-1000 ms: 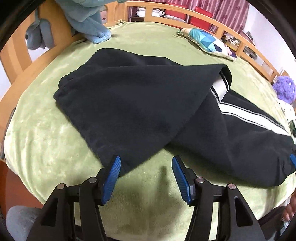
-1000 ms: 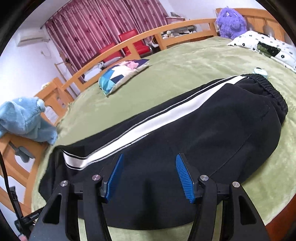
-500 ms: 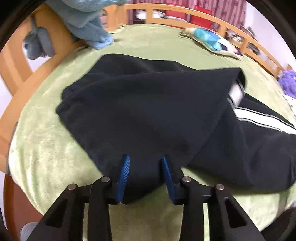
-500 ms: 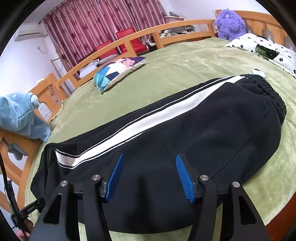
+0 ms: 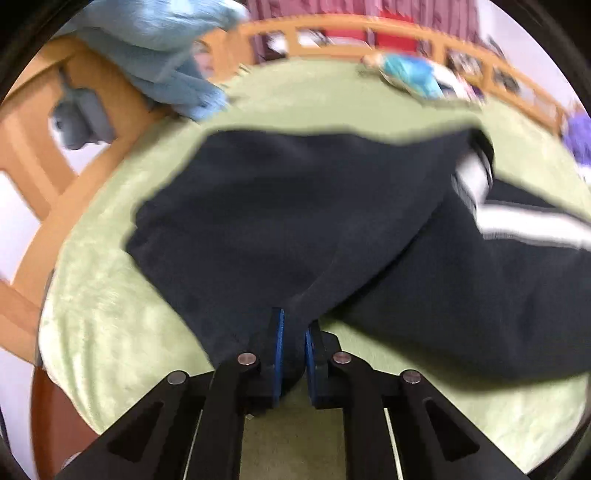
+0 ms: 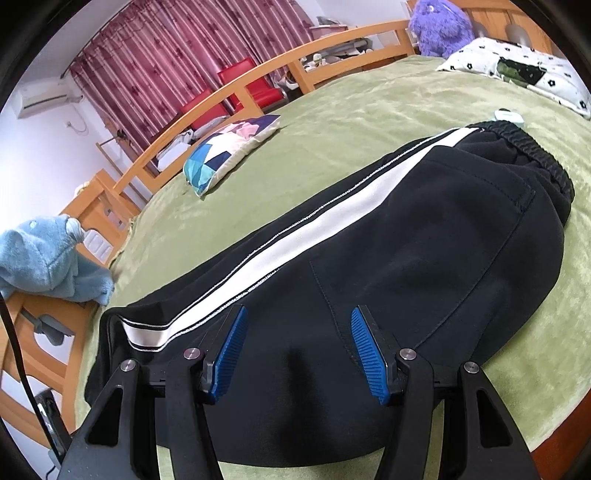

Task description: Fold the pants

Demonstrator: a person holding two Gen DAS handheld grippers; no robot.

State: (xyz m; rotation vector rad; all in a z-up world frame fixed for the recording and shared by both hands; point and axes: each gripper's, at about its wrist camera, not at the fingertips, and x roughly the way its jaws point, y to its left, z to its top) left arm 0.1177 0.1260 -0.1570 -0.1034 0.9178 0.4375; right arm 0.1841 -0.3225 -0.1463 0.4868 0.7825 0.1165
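Note:
Black pants (image 5: 280,221) with a white side stripe (image 6: 332,218) lie on a green blanket, one leg end folded back over the rest. In the left wrist view my left gripper (image 5: 293,328) is shut on the near corner of that folded leg, and the cloth bunches between its blue pads (image 5: 277,343). In the right wrist view my right gripper (image 6: 295,347) stands open just above the pants' upper leg, with cloth below it but nothing pinched. The elastic waistband (image 6: 532,151) lies at the far right.
A wooden bed rail (image 6: 229,88) runs along the far side. A patterned pillow (image 6: 229,147) lies on the green blanket (image 6: 369,107). A blue plush (image 6: 40,262) sits at the left corner, and a purple plush (image 6: 439,26) and a spotted pillow (image 6: 517,70) far right.
My left gripper closed from wide open onto the folded leg's near corner and lifted it slightly, bunching the cloth. The right gripper stayed open over the pants.

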